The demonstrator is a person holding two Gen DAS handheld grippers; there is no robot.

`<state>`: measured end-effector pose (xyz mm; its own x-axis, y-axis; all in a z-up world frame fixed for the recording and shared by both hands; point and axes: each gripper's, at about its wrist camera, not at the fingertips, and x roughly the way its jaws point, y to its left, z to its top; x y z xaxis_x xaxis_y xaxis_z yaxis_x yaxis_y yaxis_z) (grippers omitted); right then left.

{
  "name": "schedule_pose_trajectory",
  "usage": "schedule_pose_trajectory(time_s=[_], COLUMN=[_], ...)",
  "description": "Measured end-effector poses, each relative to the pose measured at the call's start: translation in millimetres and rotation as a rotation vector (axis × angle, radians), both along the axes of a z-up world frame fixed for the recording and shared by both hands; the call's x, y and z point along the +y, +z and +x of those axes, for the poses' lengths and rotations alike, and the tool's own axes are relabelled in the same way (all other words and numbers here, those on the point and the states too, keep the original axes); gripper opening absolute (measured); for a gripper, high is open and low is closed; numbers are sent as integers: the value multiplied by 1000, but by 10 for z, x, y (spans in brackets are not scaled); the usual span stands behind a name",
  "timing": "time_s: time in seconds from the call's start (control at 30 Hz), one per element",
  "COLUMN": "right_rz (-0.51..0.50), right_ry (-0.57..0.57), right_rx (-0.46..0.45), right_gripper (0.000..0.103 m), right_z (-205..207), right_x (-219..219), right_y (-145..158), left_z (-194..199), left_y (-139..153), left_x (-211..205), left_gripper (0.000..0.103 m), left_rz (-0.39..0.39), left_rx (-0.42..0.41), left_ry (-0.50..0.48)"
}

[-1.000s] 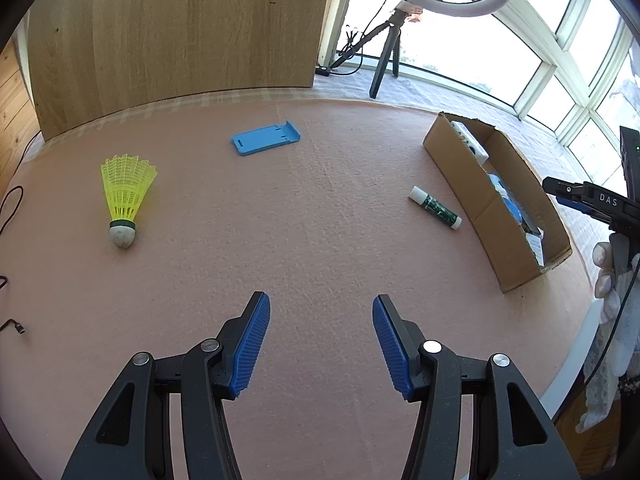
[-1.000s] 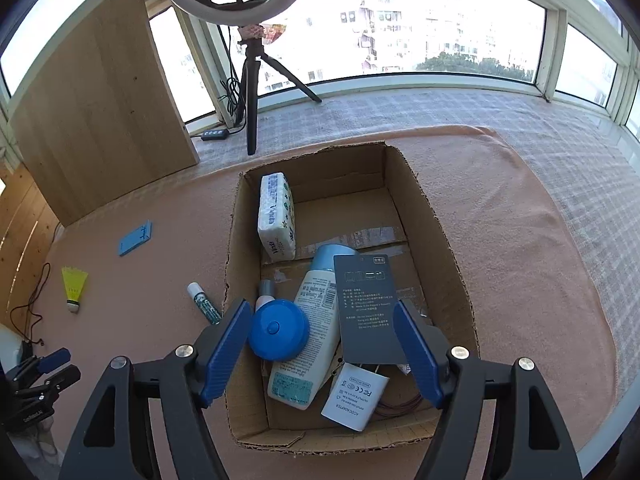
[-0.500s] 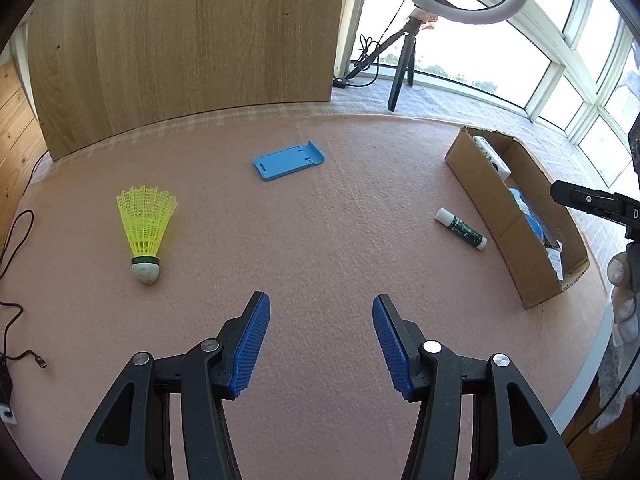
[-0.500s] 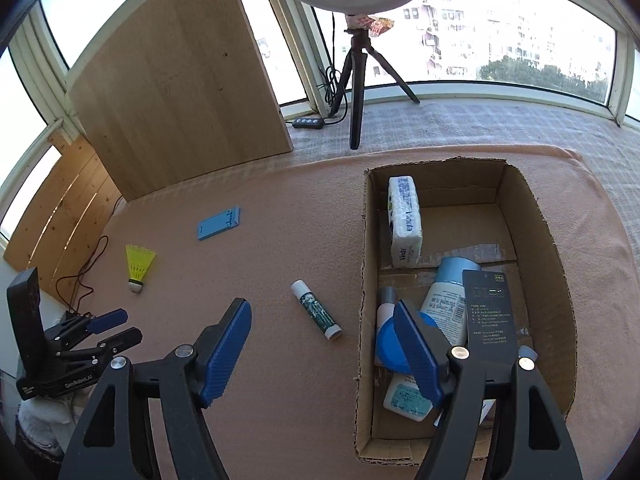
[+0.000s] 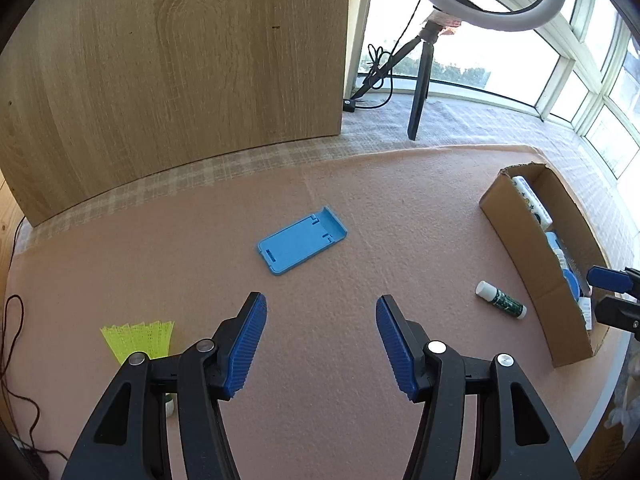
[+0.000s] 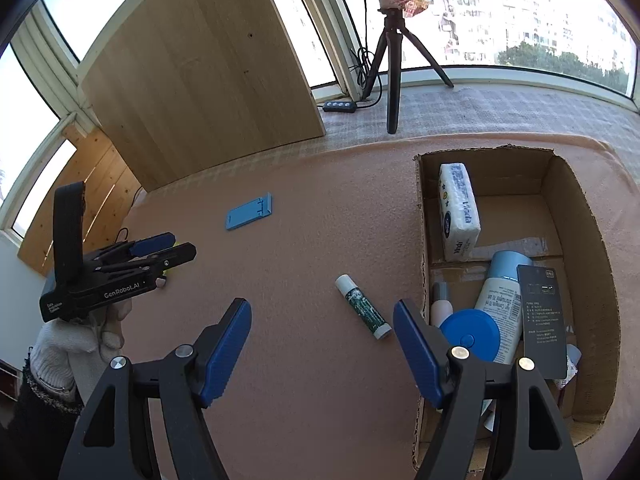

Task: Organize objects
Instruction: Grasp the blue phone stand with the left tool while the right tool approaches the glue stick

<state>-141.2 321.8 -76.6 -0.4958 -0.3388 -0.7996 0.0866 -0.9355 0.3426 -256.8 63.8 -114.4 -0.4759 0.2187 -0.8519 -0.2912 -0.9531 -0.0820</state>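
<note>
The left gripper (image 5: 320,340) has just been opening and is spread with nothing between its pads; the right gripper (image 6: 322,346) is spread and empty too. Left of the cardboard box (image 6: 420,216) on the desk (image 5: 360,208) lie the glue stick (image 6: 362,307), nearest, then the blue phone stand (image 5: 302,241), and the yellow shuttlecock (image 5: 138,338) farthest.

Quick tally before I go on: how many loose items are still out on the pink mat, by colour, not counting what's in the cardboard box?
Blue: 1, the flat phone stand
Yellow: 1, the shuttlecock, partly hidden behind the left gripper
Green and white: 1, the glue stick lying beside the cardboard box
Total: 3 on the mat
</note>
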Motion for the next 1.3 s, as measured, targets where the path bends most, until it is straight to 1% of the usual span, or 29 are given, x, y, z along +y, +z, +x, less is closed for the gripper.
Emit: schedule_pose_trajectory(time_s=[0.1,0.2,0.27,0.33,0.5,0.63,0.73,0.87,0.93,1.0,1.13,1.3], right_rz=[-11,-34,-55,-59,-81,-72,-23,77,122,154,204,238], right_ry=[-7,-17,-11,-4,70,124,148,158,171,184,193,211], right_rx=[0,-6,-15,-22,-37,-100,-155,-213,-242,-264,-290,-315], right_gripper=[70,70,70,70,70,70,70,68,59,56,56,56], right_z=[55,77,65,12,-224,-495,-677,-846,-887,-915,-934,-949], right_x=[41,97,113,108,-36,-207,-342,-487,-537,-573,-639,-661], right_y=[21,41,47,54,61,-66,-218,-421,-513,-594,-692,-784], left_z=[-288,-556,-706,-848,-1057,-1167,-1175,-1138,-1096,-1070,-1034,-975], left_y=[-73,-155,-215,-286,-418,-527,-597,-647,-654,-671,-673,-674], left_x=[50,82,125,158,211,261,294,296,307,306,293,300], left_gripper=[61,62,64,64,64,64,64,64,64,64,63,63], left_rz=[-2,27,48,77,81,72,58,57,42,39,43,49], left_rx=[-15,-41,-61,-91,-127,-163,-176,-183,-176,-176,-172,-173], left_ry=[-9,0,-11,-15,-15,-40,-49,-77,-101,-118,-133,-163])
